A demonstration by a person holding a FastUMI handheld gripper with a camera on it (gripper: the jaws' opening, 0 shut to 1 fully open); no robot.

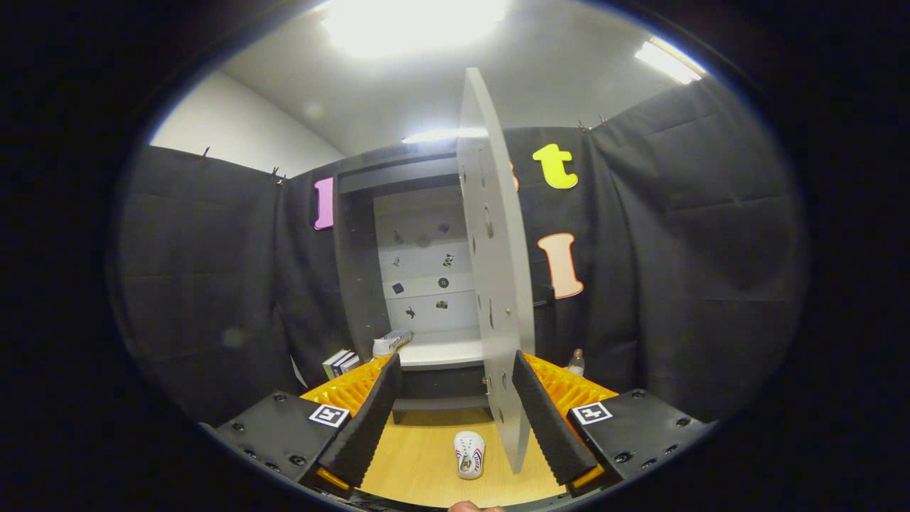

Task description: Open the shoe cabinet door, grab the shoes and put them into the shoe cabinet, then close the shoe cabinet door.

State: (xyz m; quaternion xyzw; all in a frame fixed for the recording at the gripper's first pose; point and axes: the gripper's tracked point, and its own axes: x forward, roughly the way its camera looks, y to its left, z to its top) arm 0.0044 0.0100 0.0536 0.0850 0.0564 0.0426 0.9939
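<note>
The shoe cabinet [359, 270] stands ahead with its grey door [494, 284] swung wide open, edge-on toward me, its lower end lying just inside my right finger. One white shoe [392, 343] rests on the cabinet's white shelf [444, 352] at the left. A second white shoe [469, 454] lies on the wooden floor between my fingers, toe pointing toward me. My gripper [457, 416] is open, the fingers spread wide with nothing pressed between them.
Some books [340, 363] stand on the floor left of the cabinet. A small bottle [576, 362] stands to the right of the open door. Black cloth walls close the booth on both sides. A fingertip shows at the bottom.
</note>
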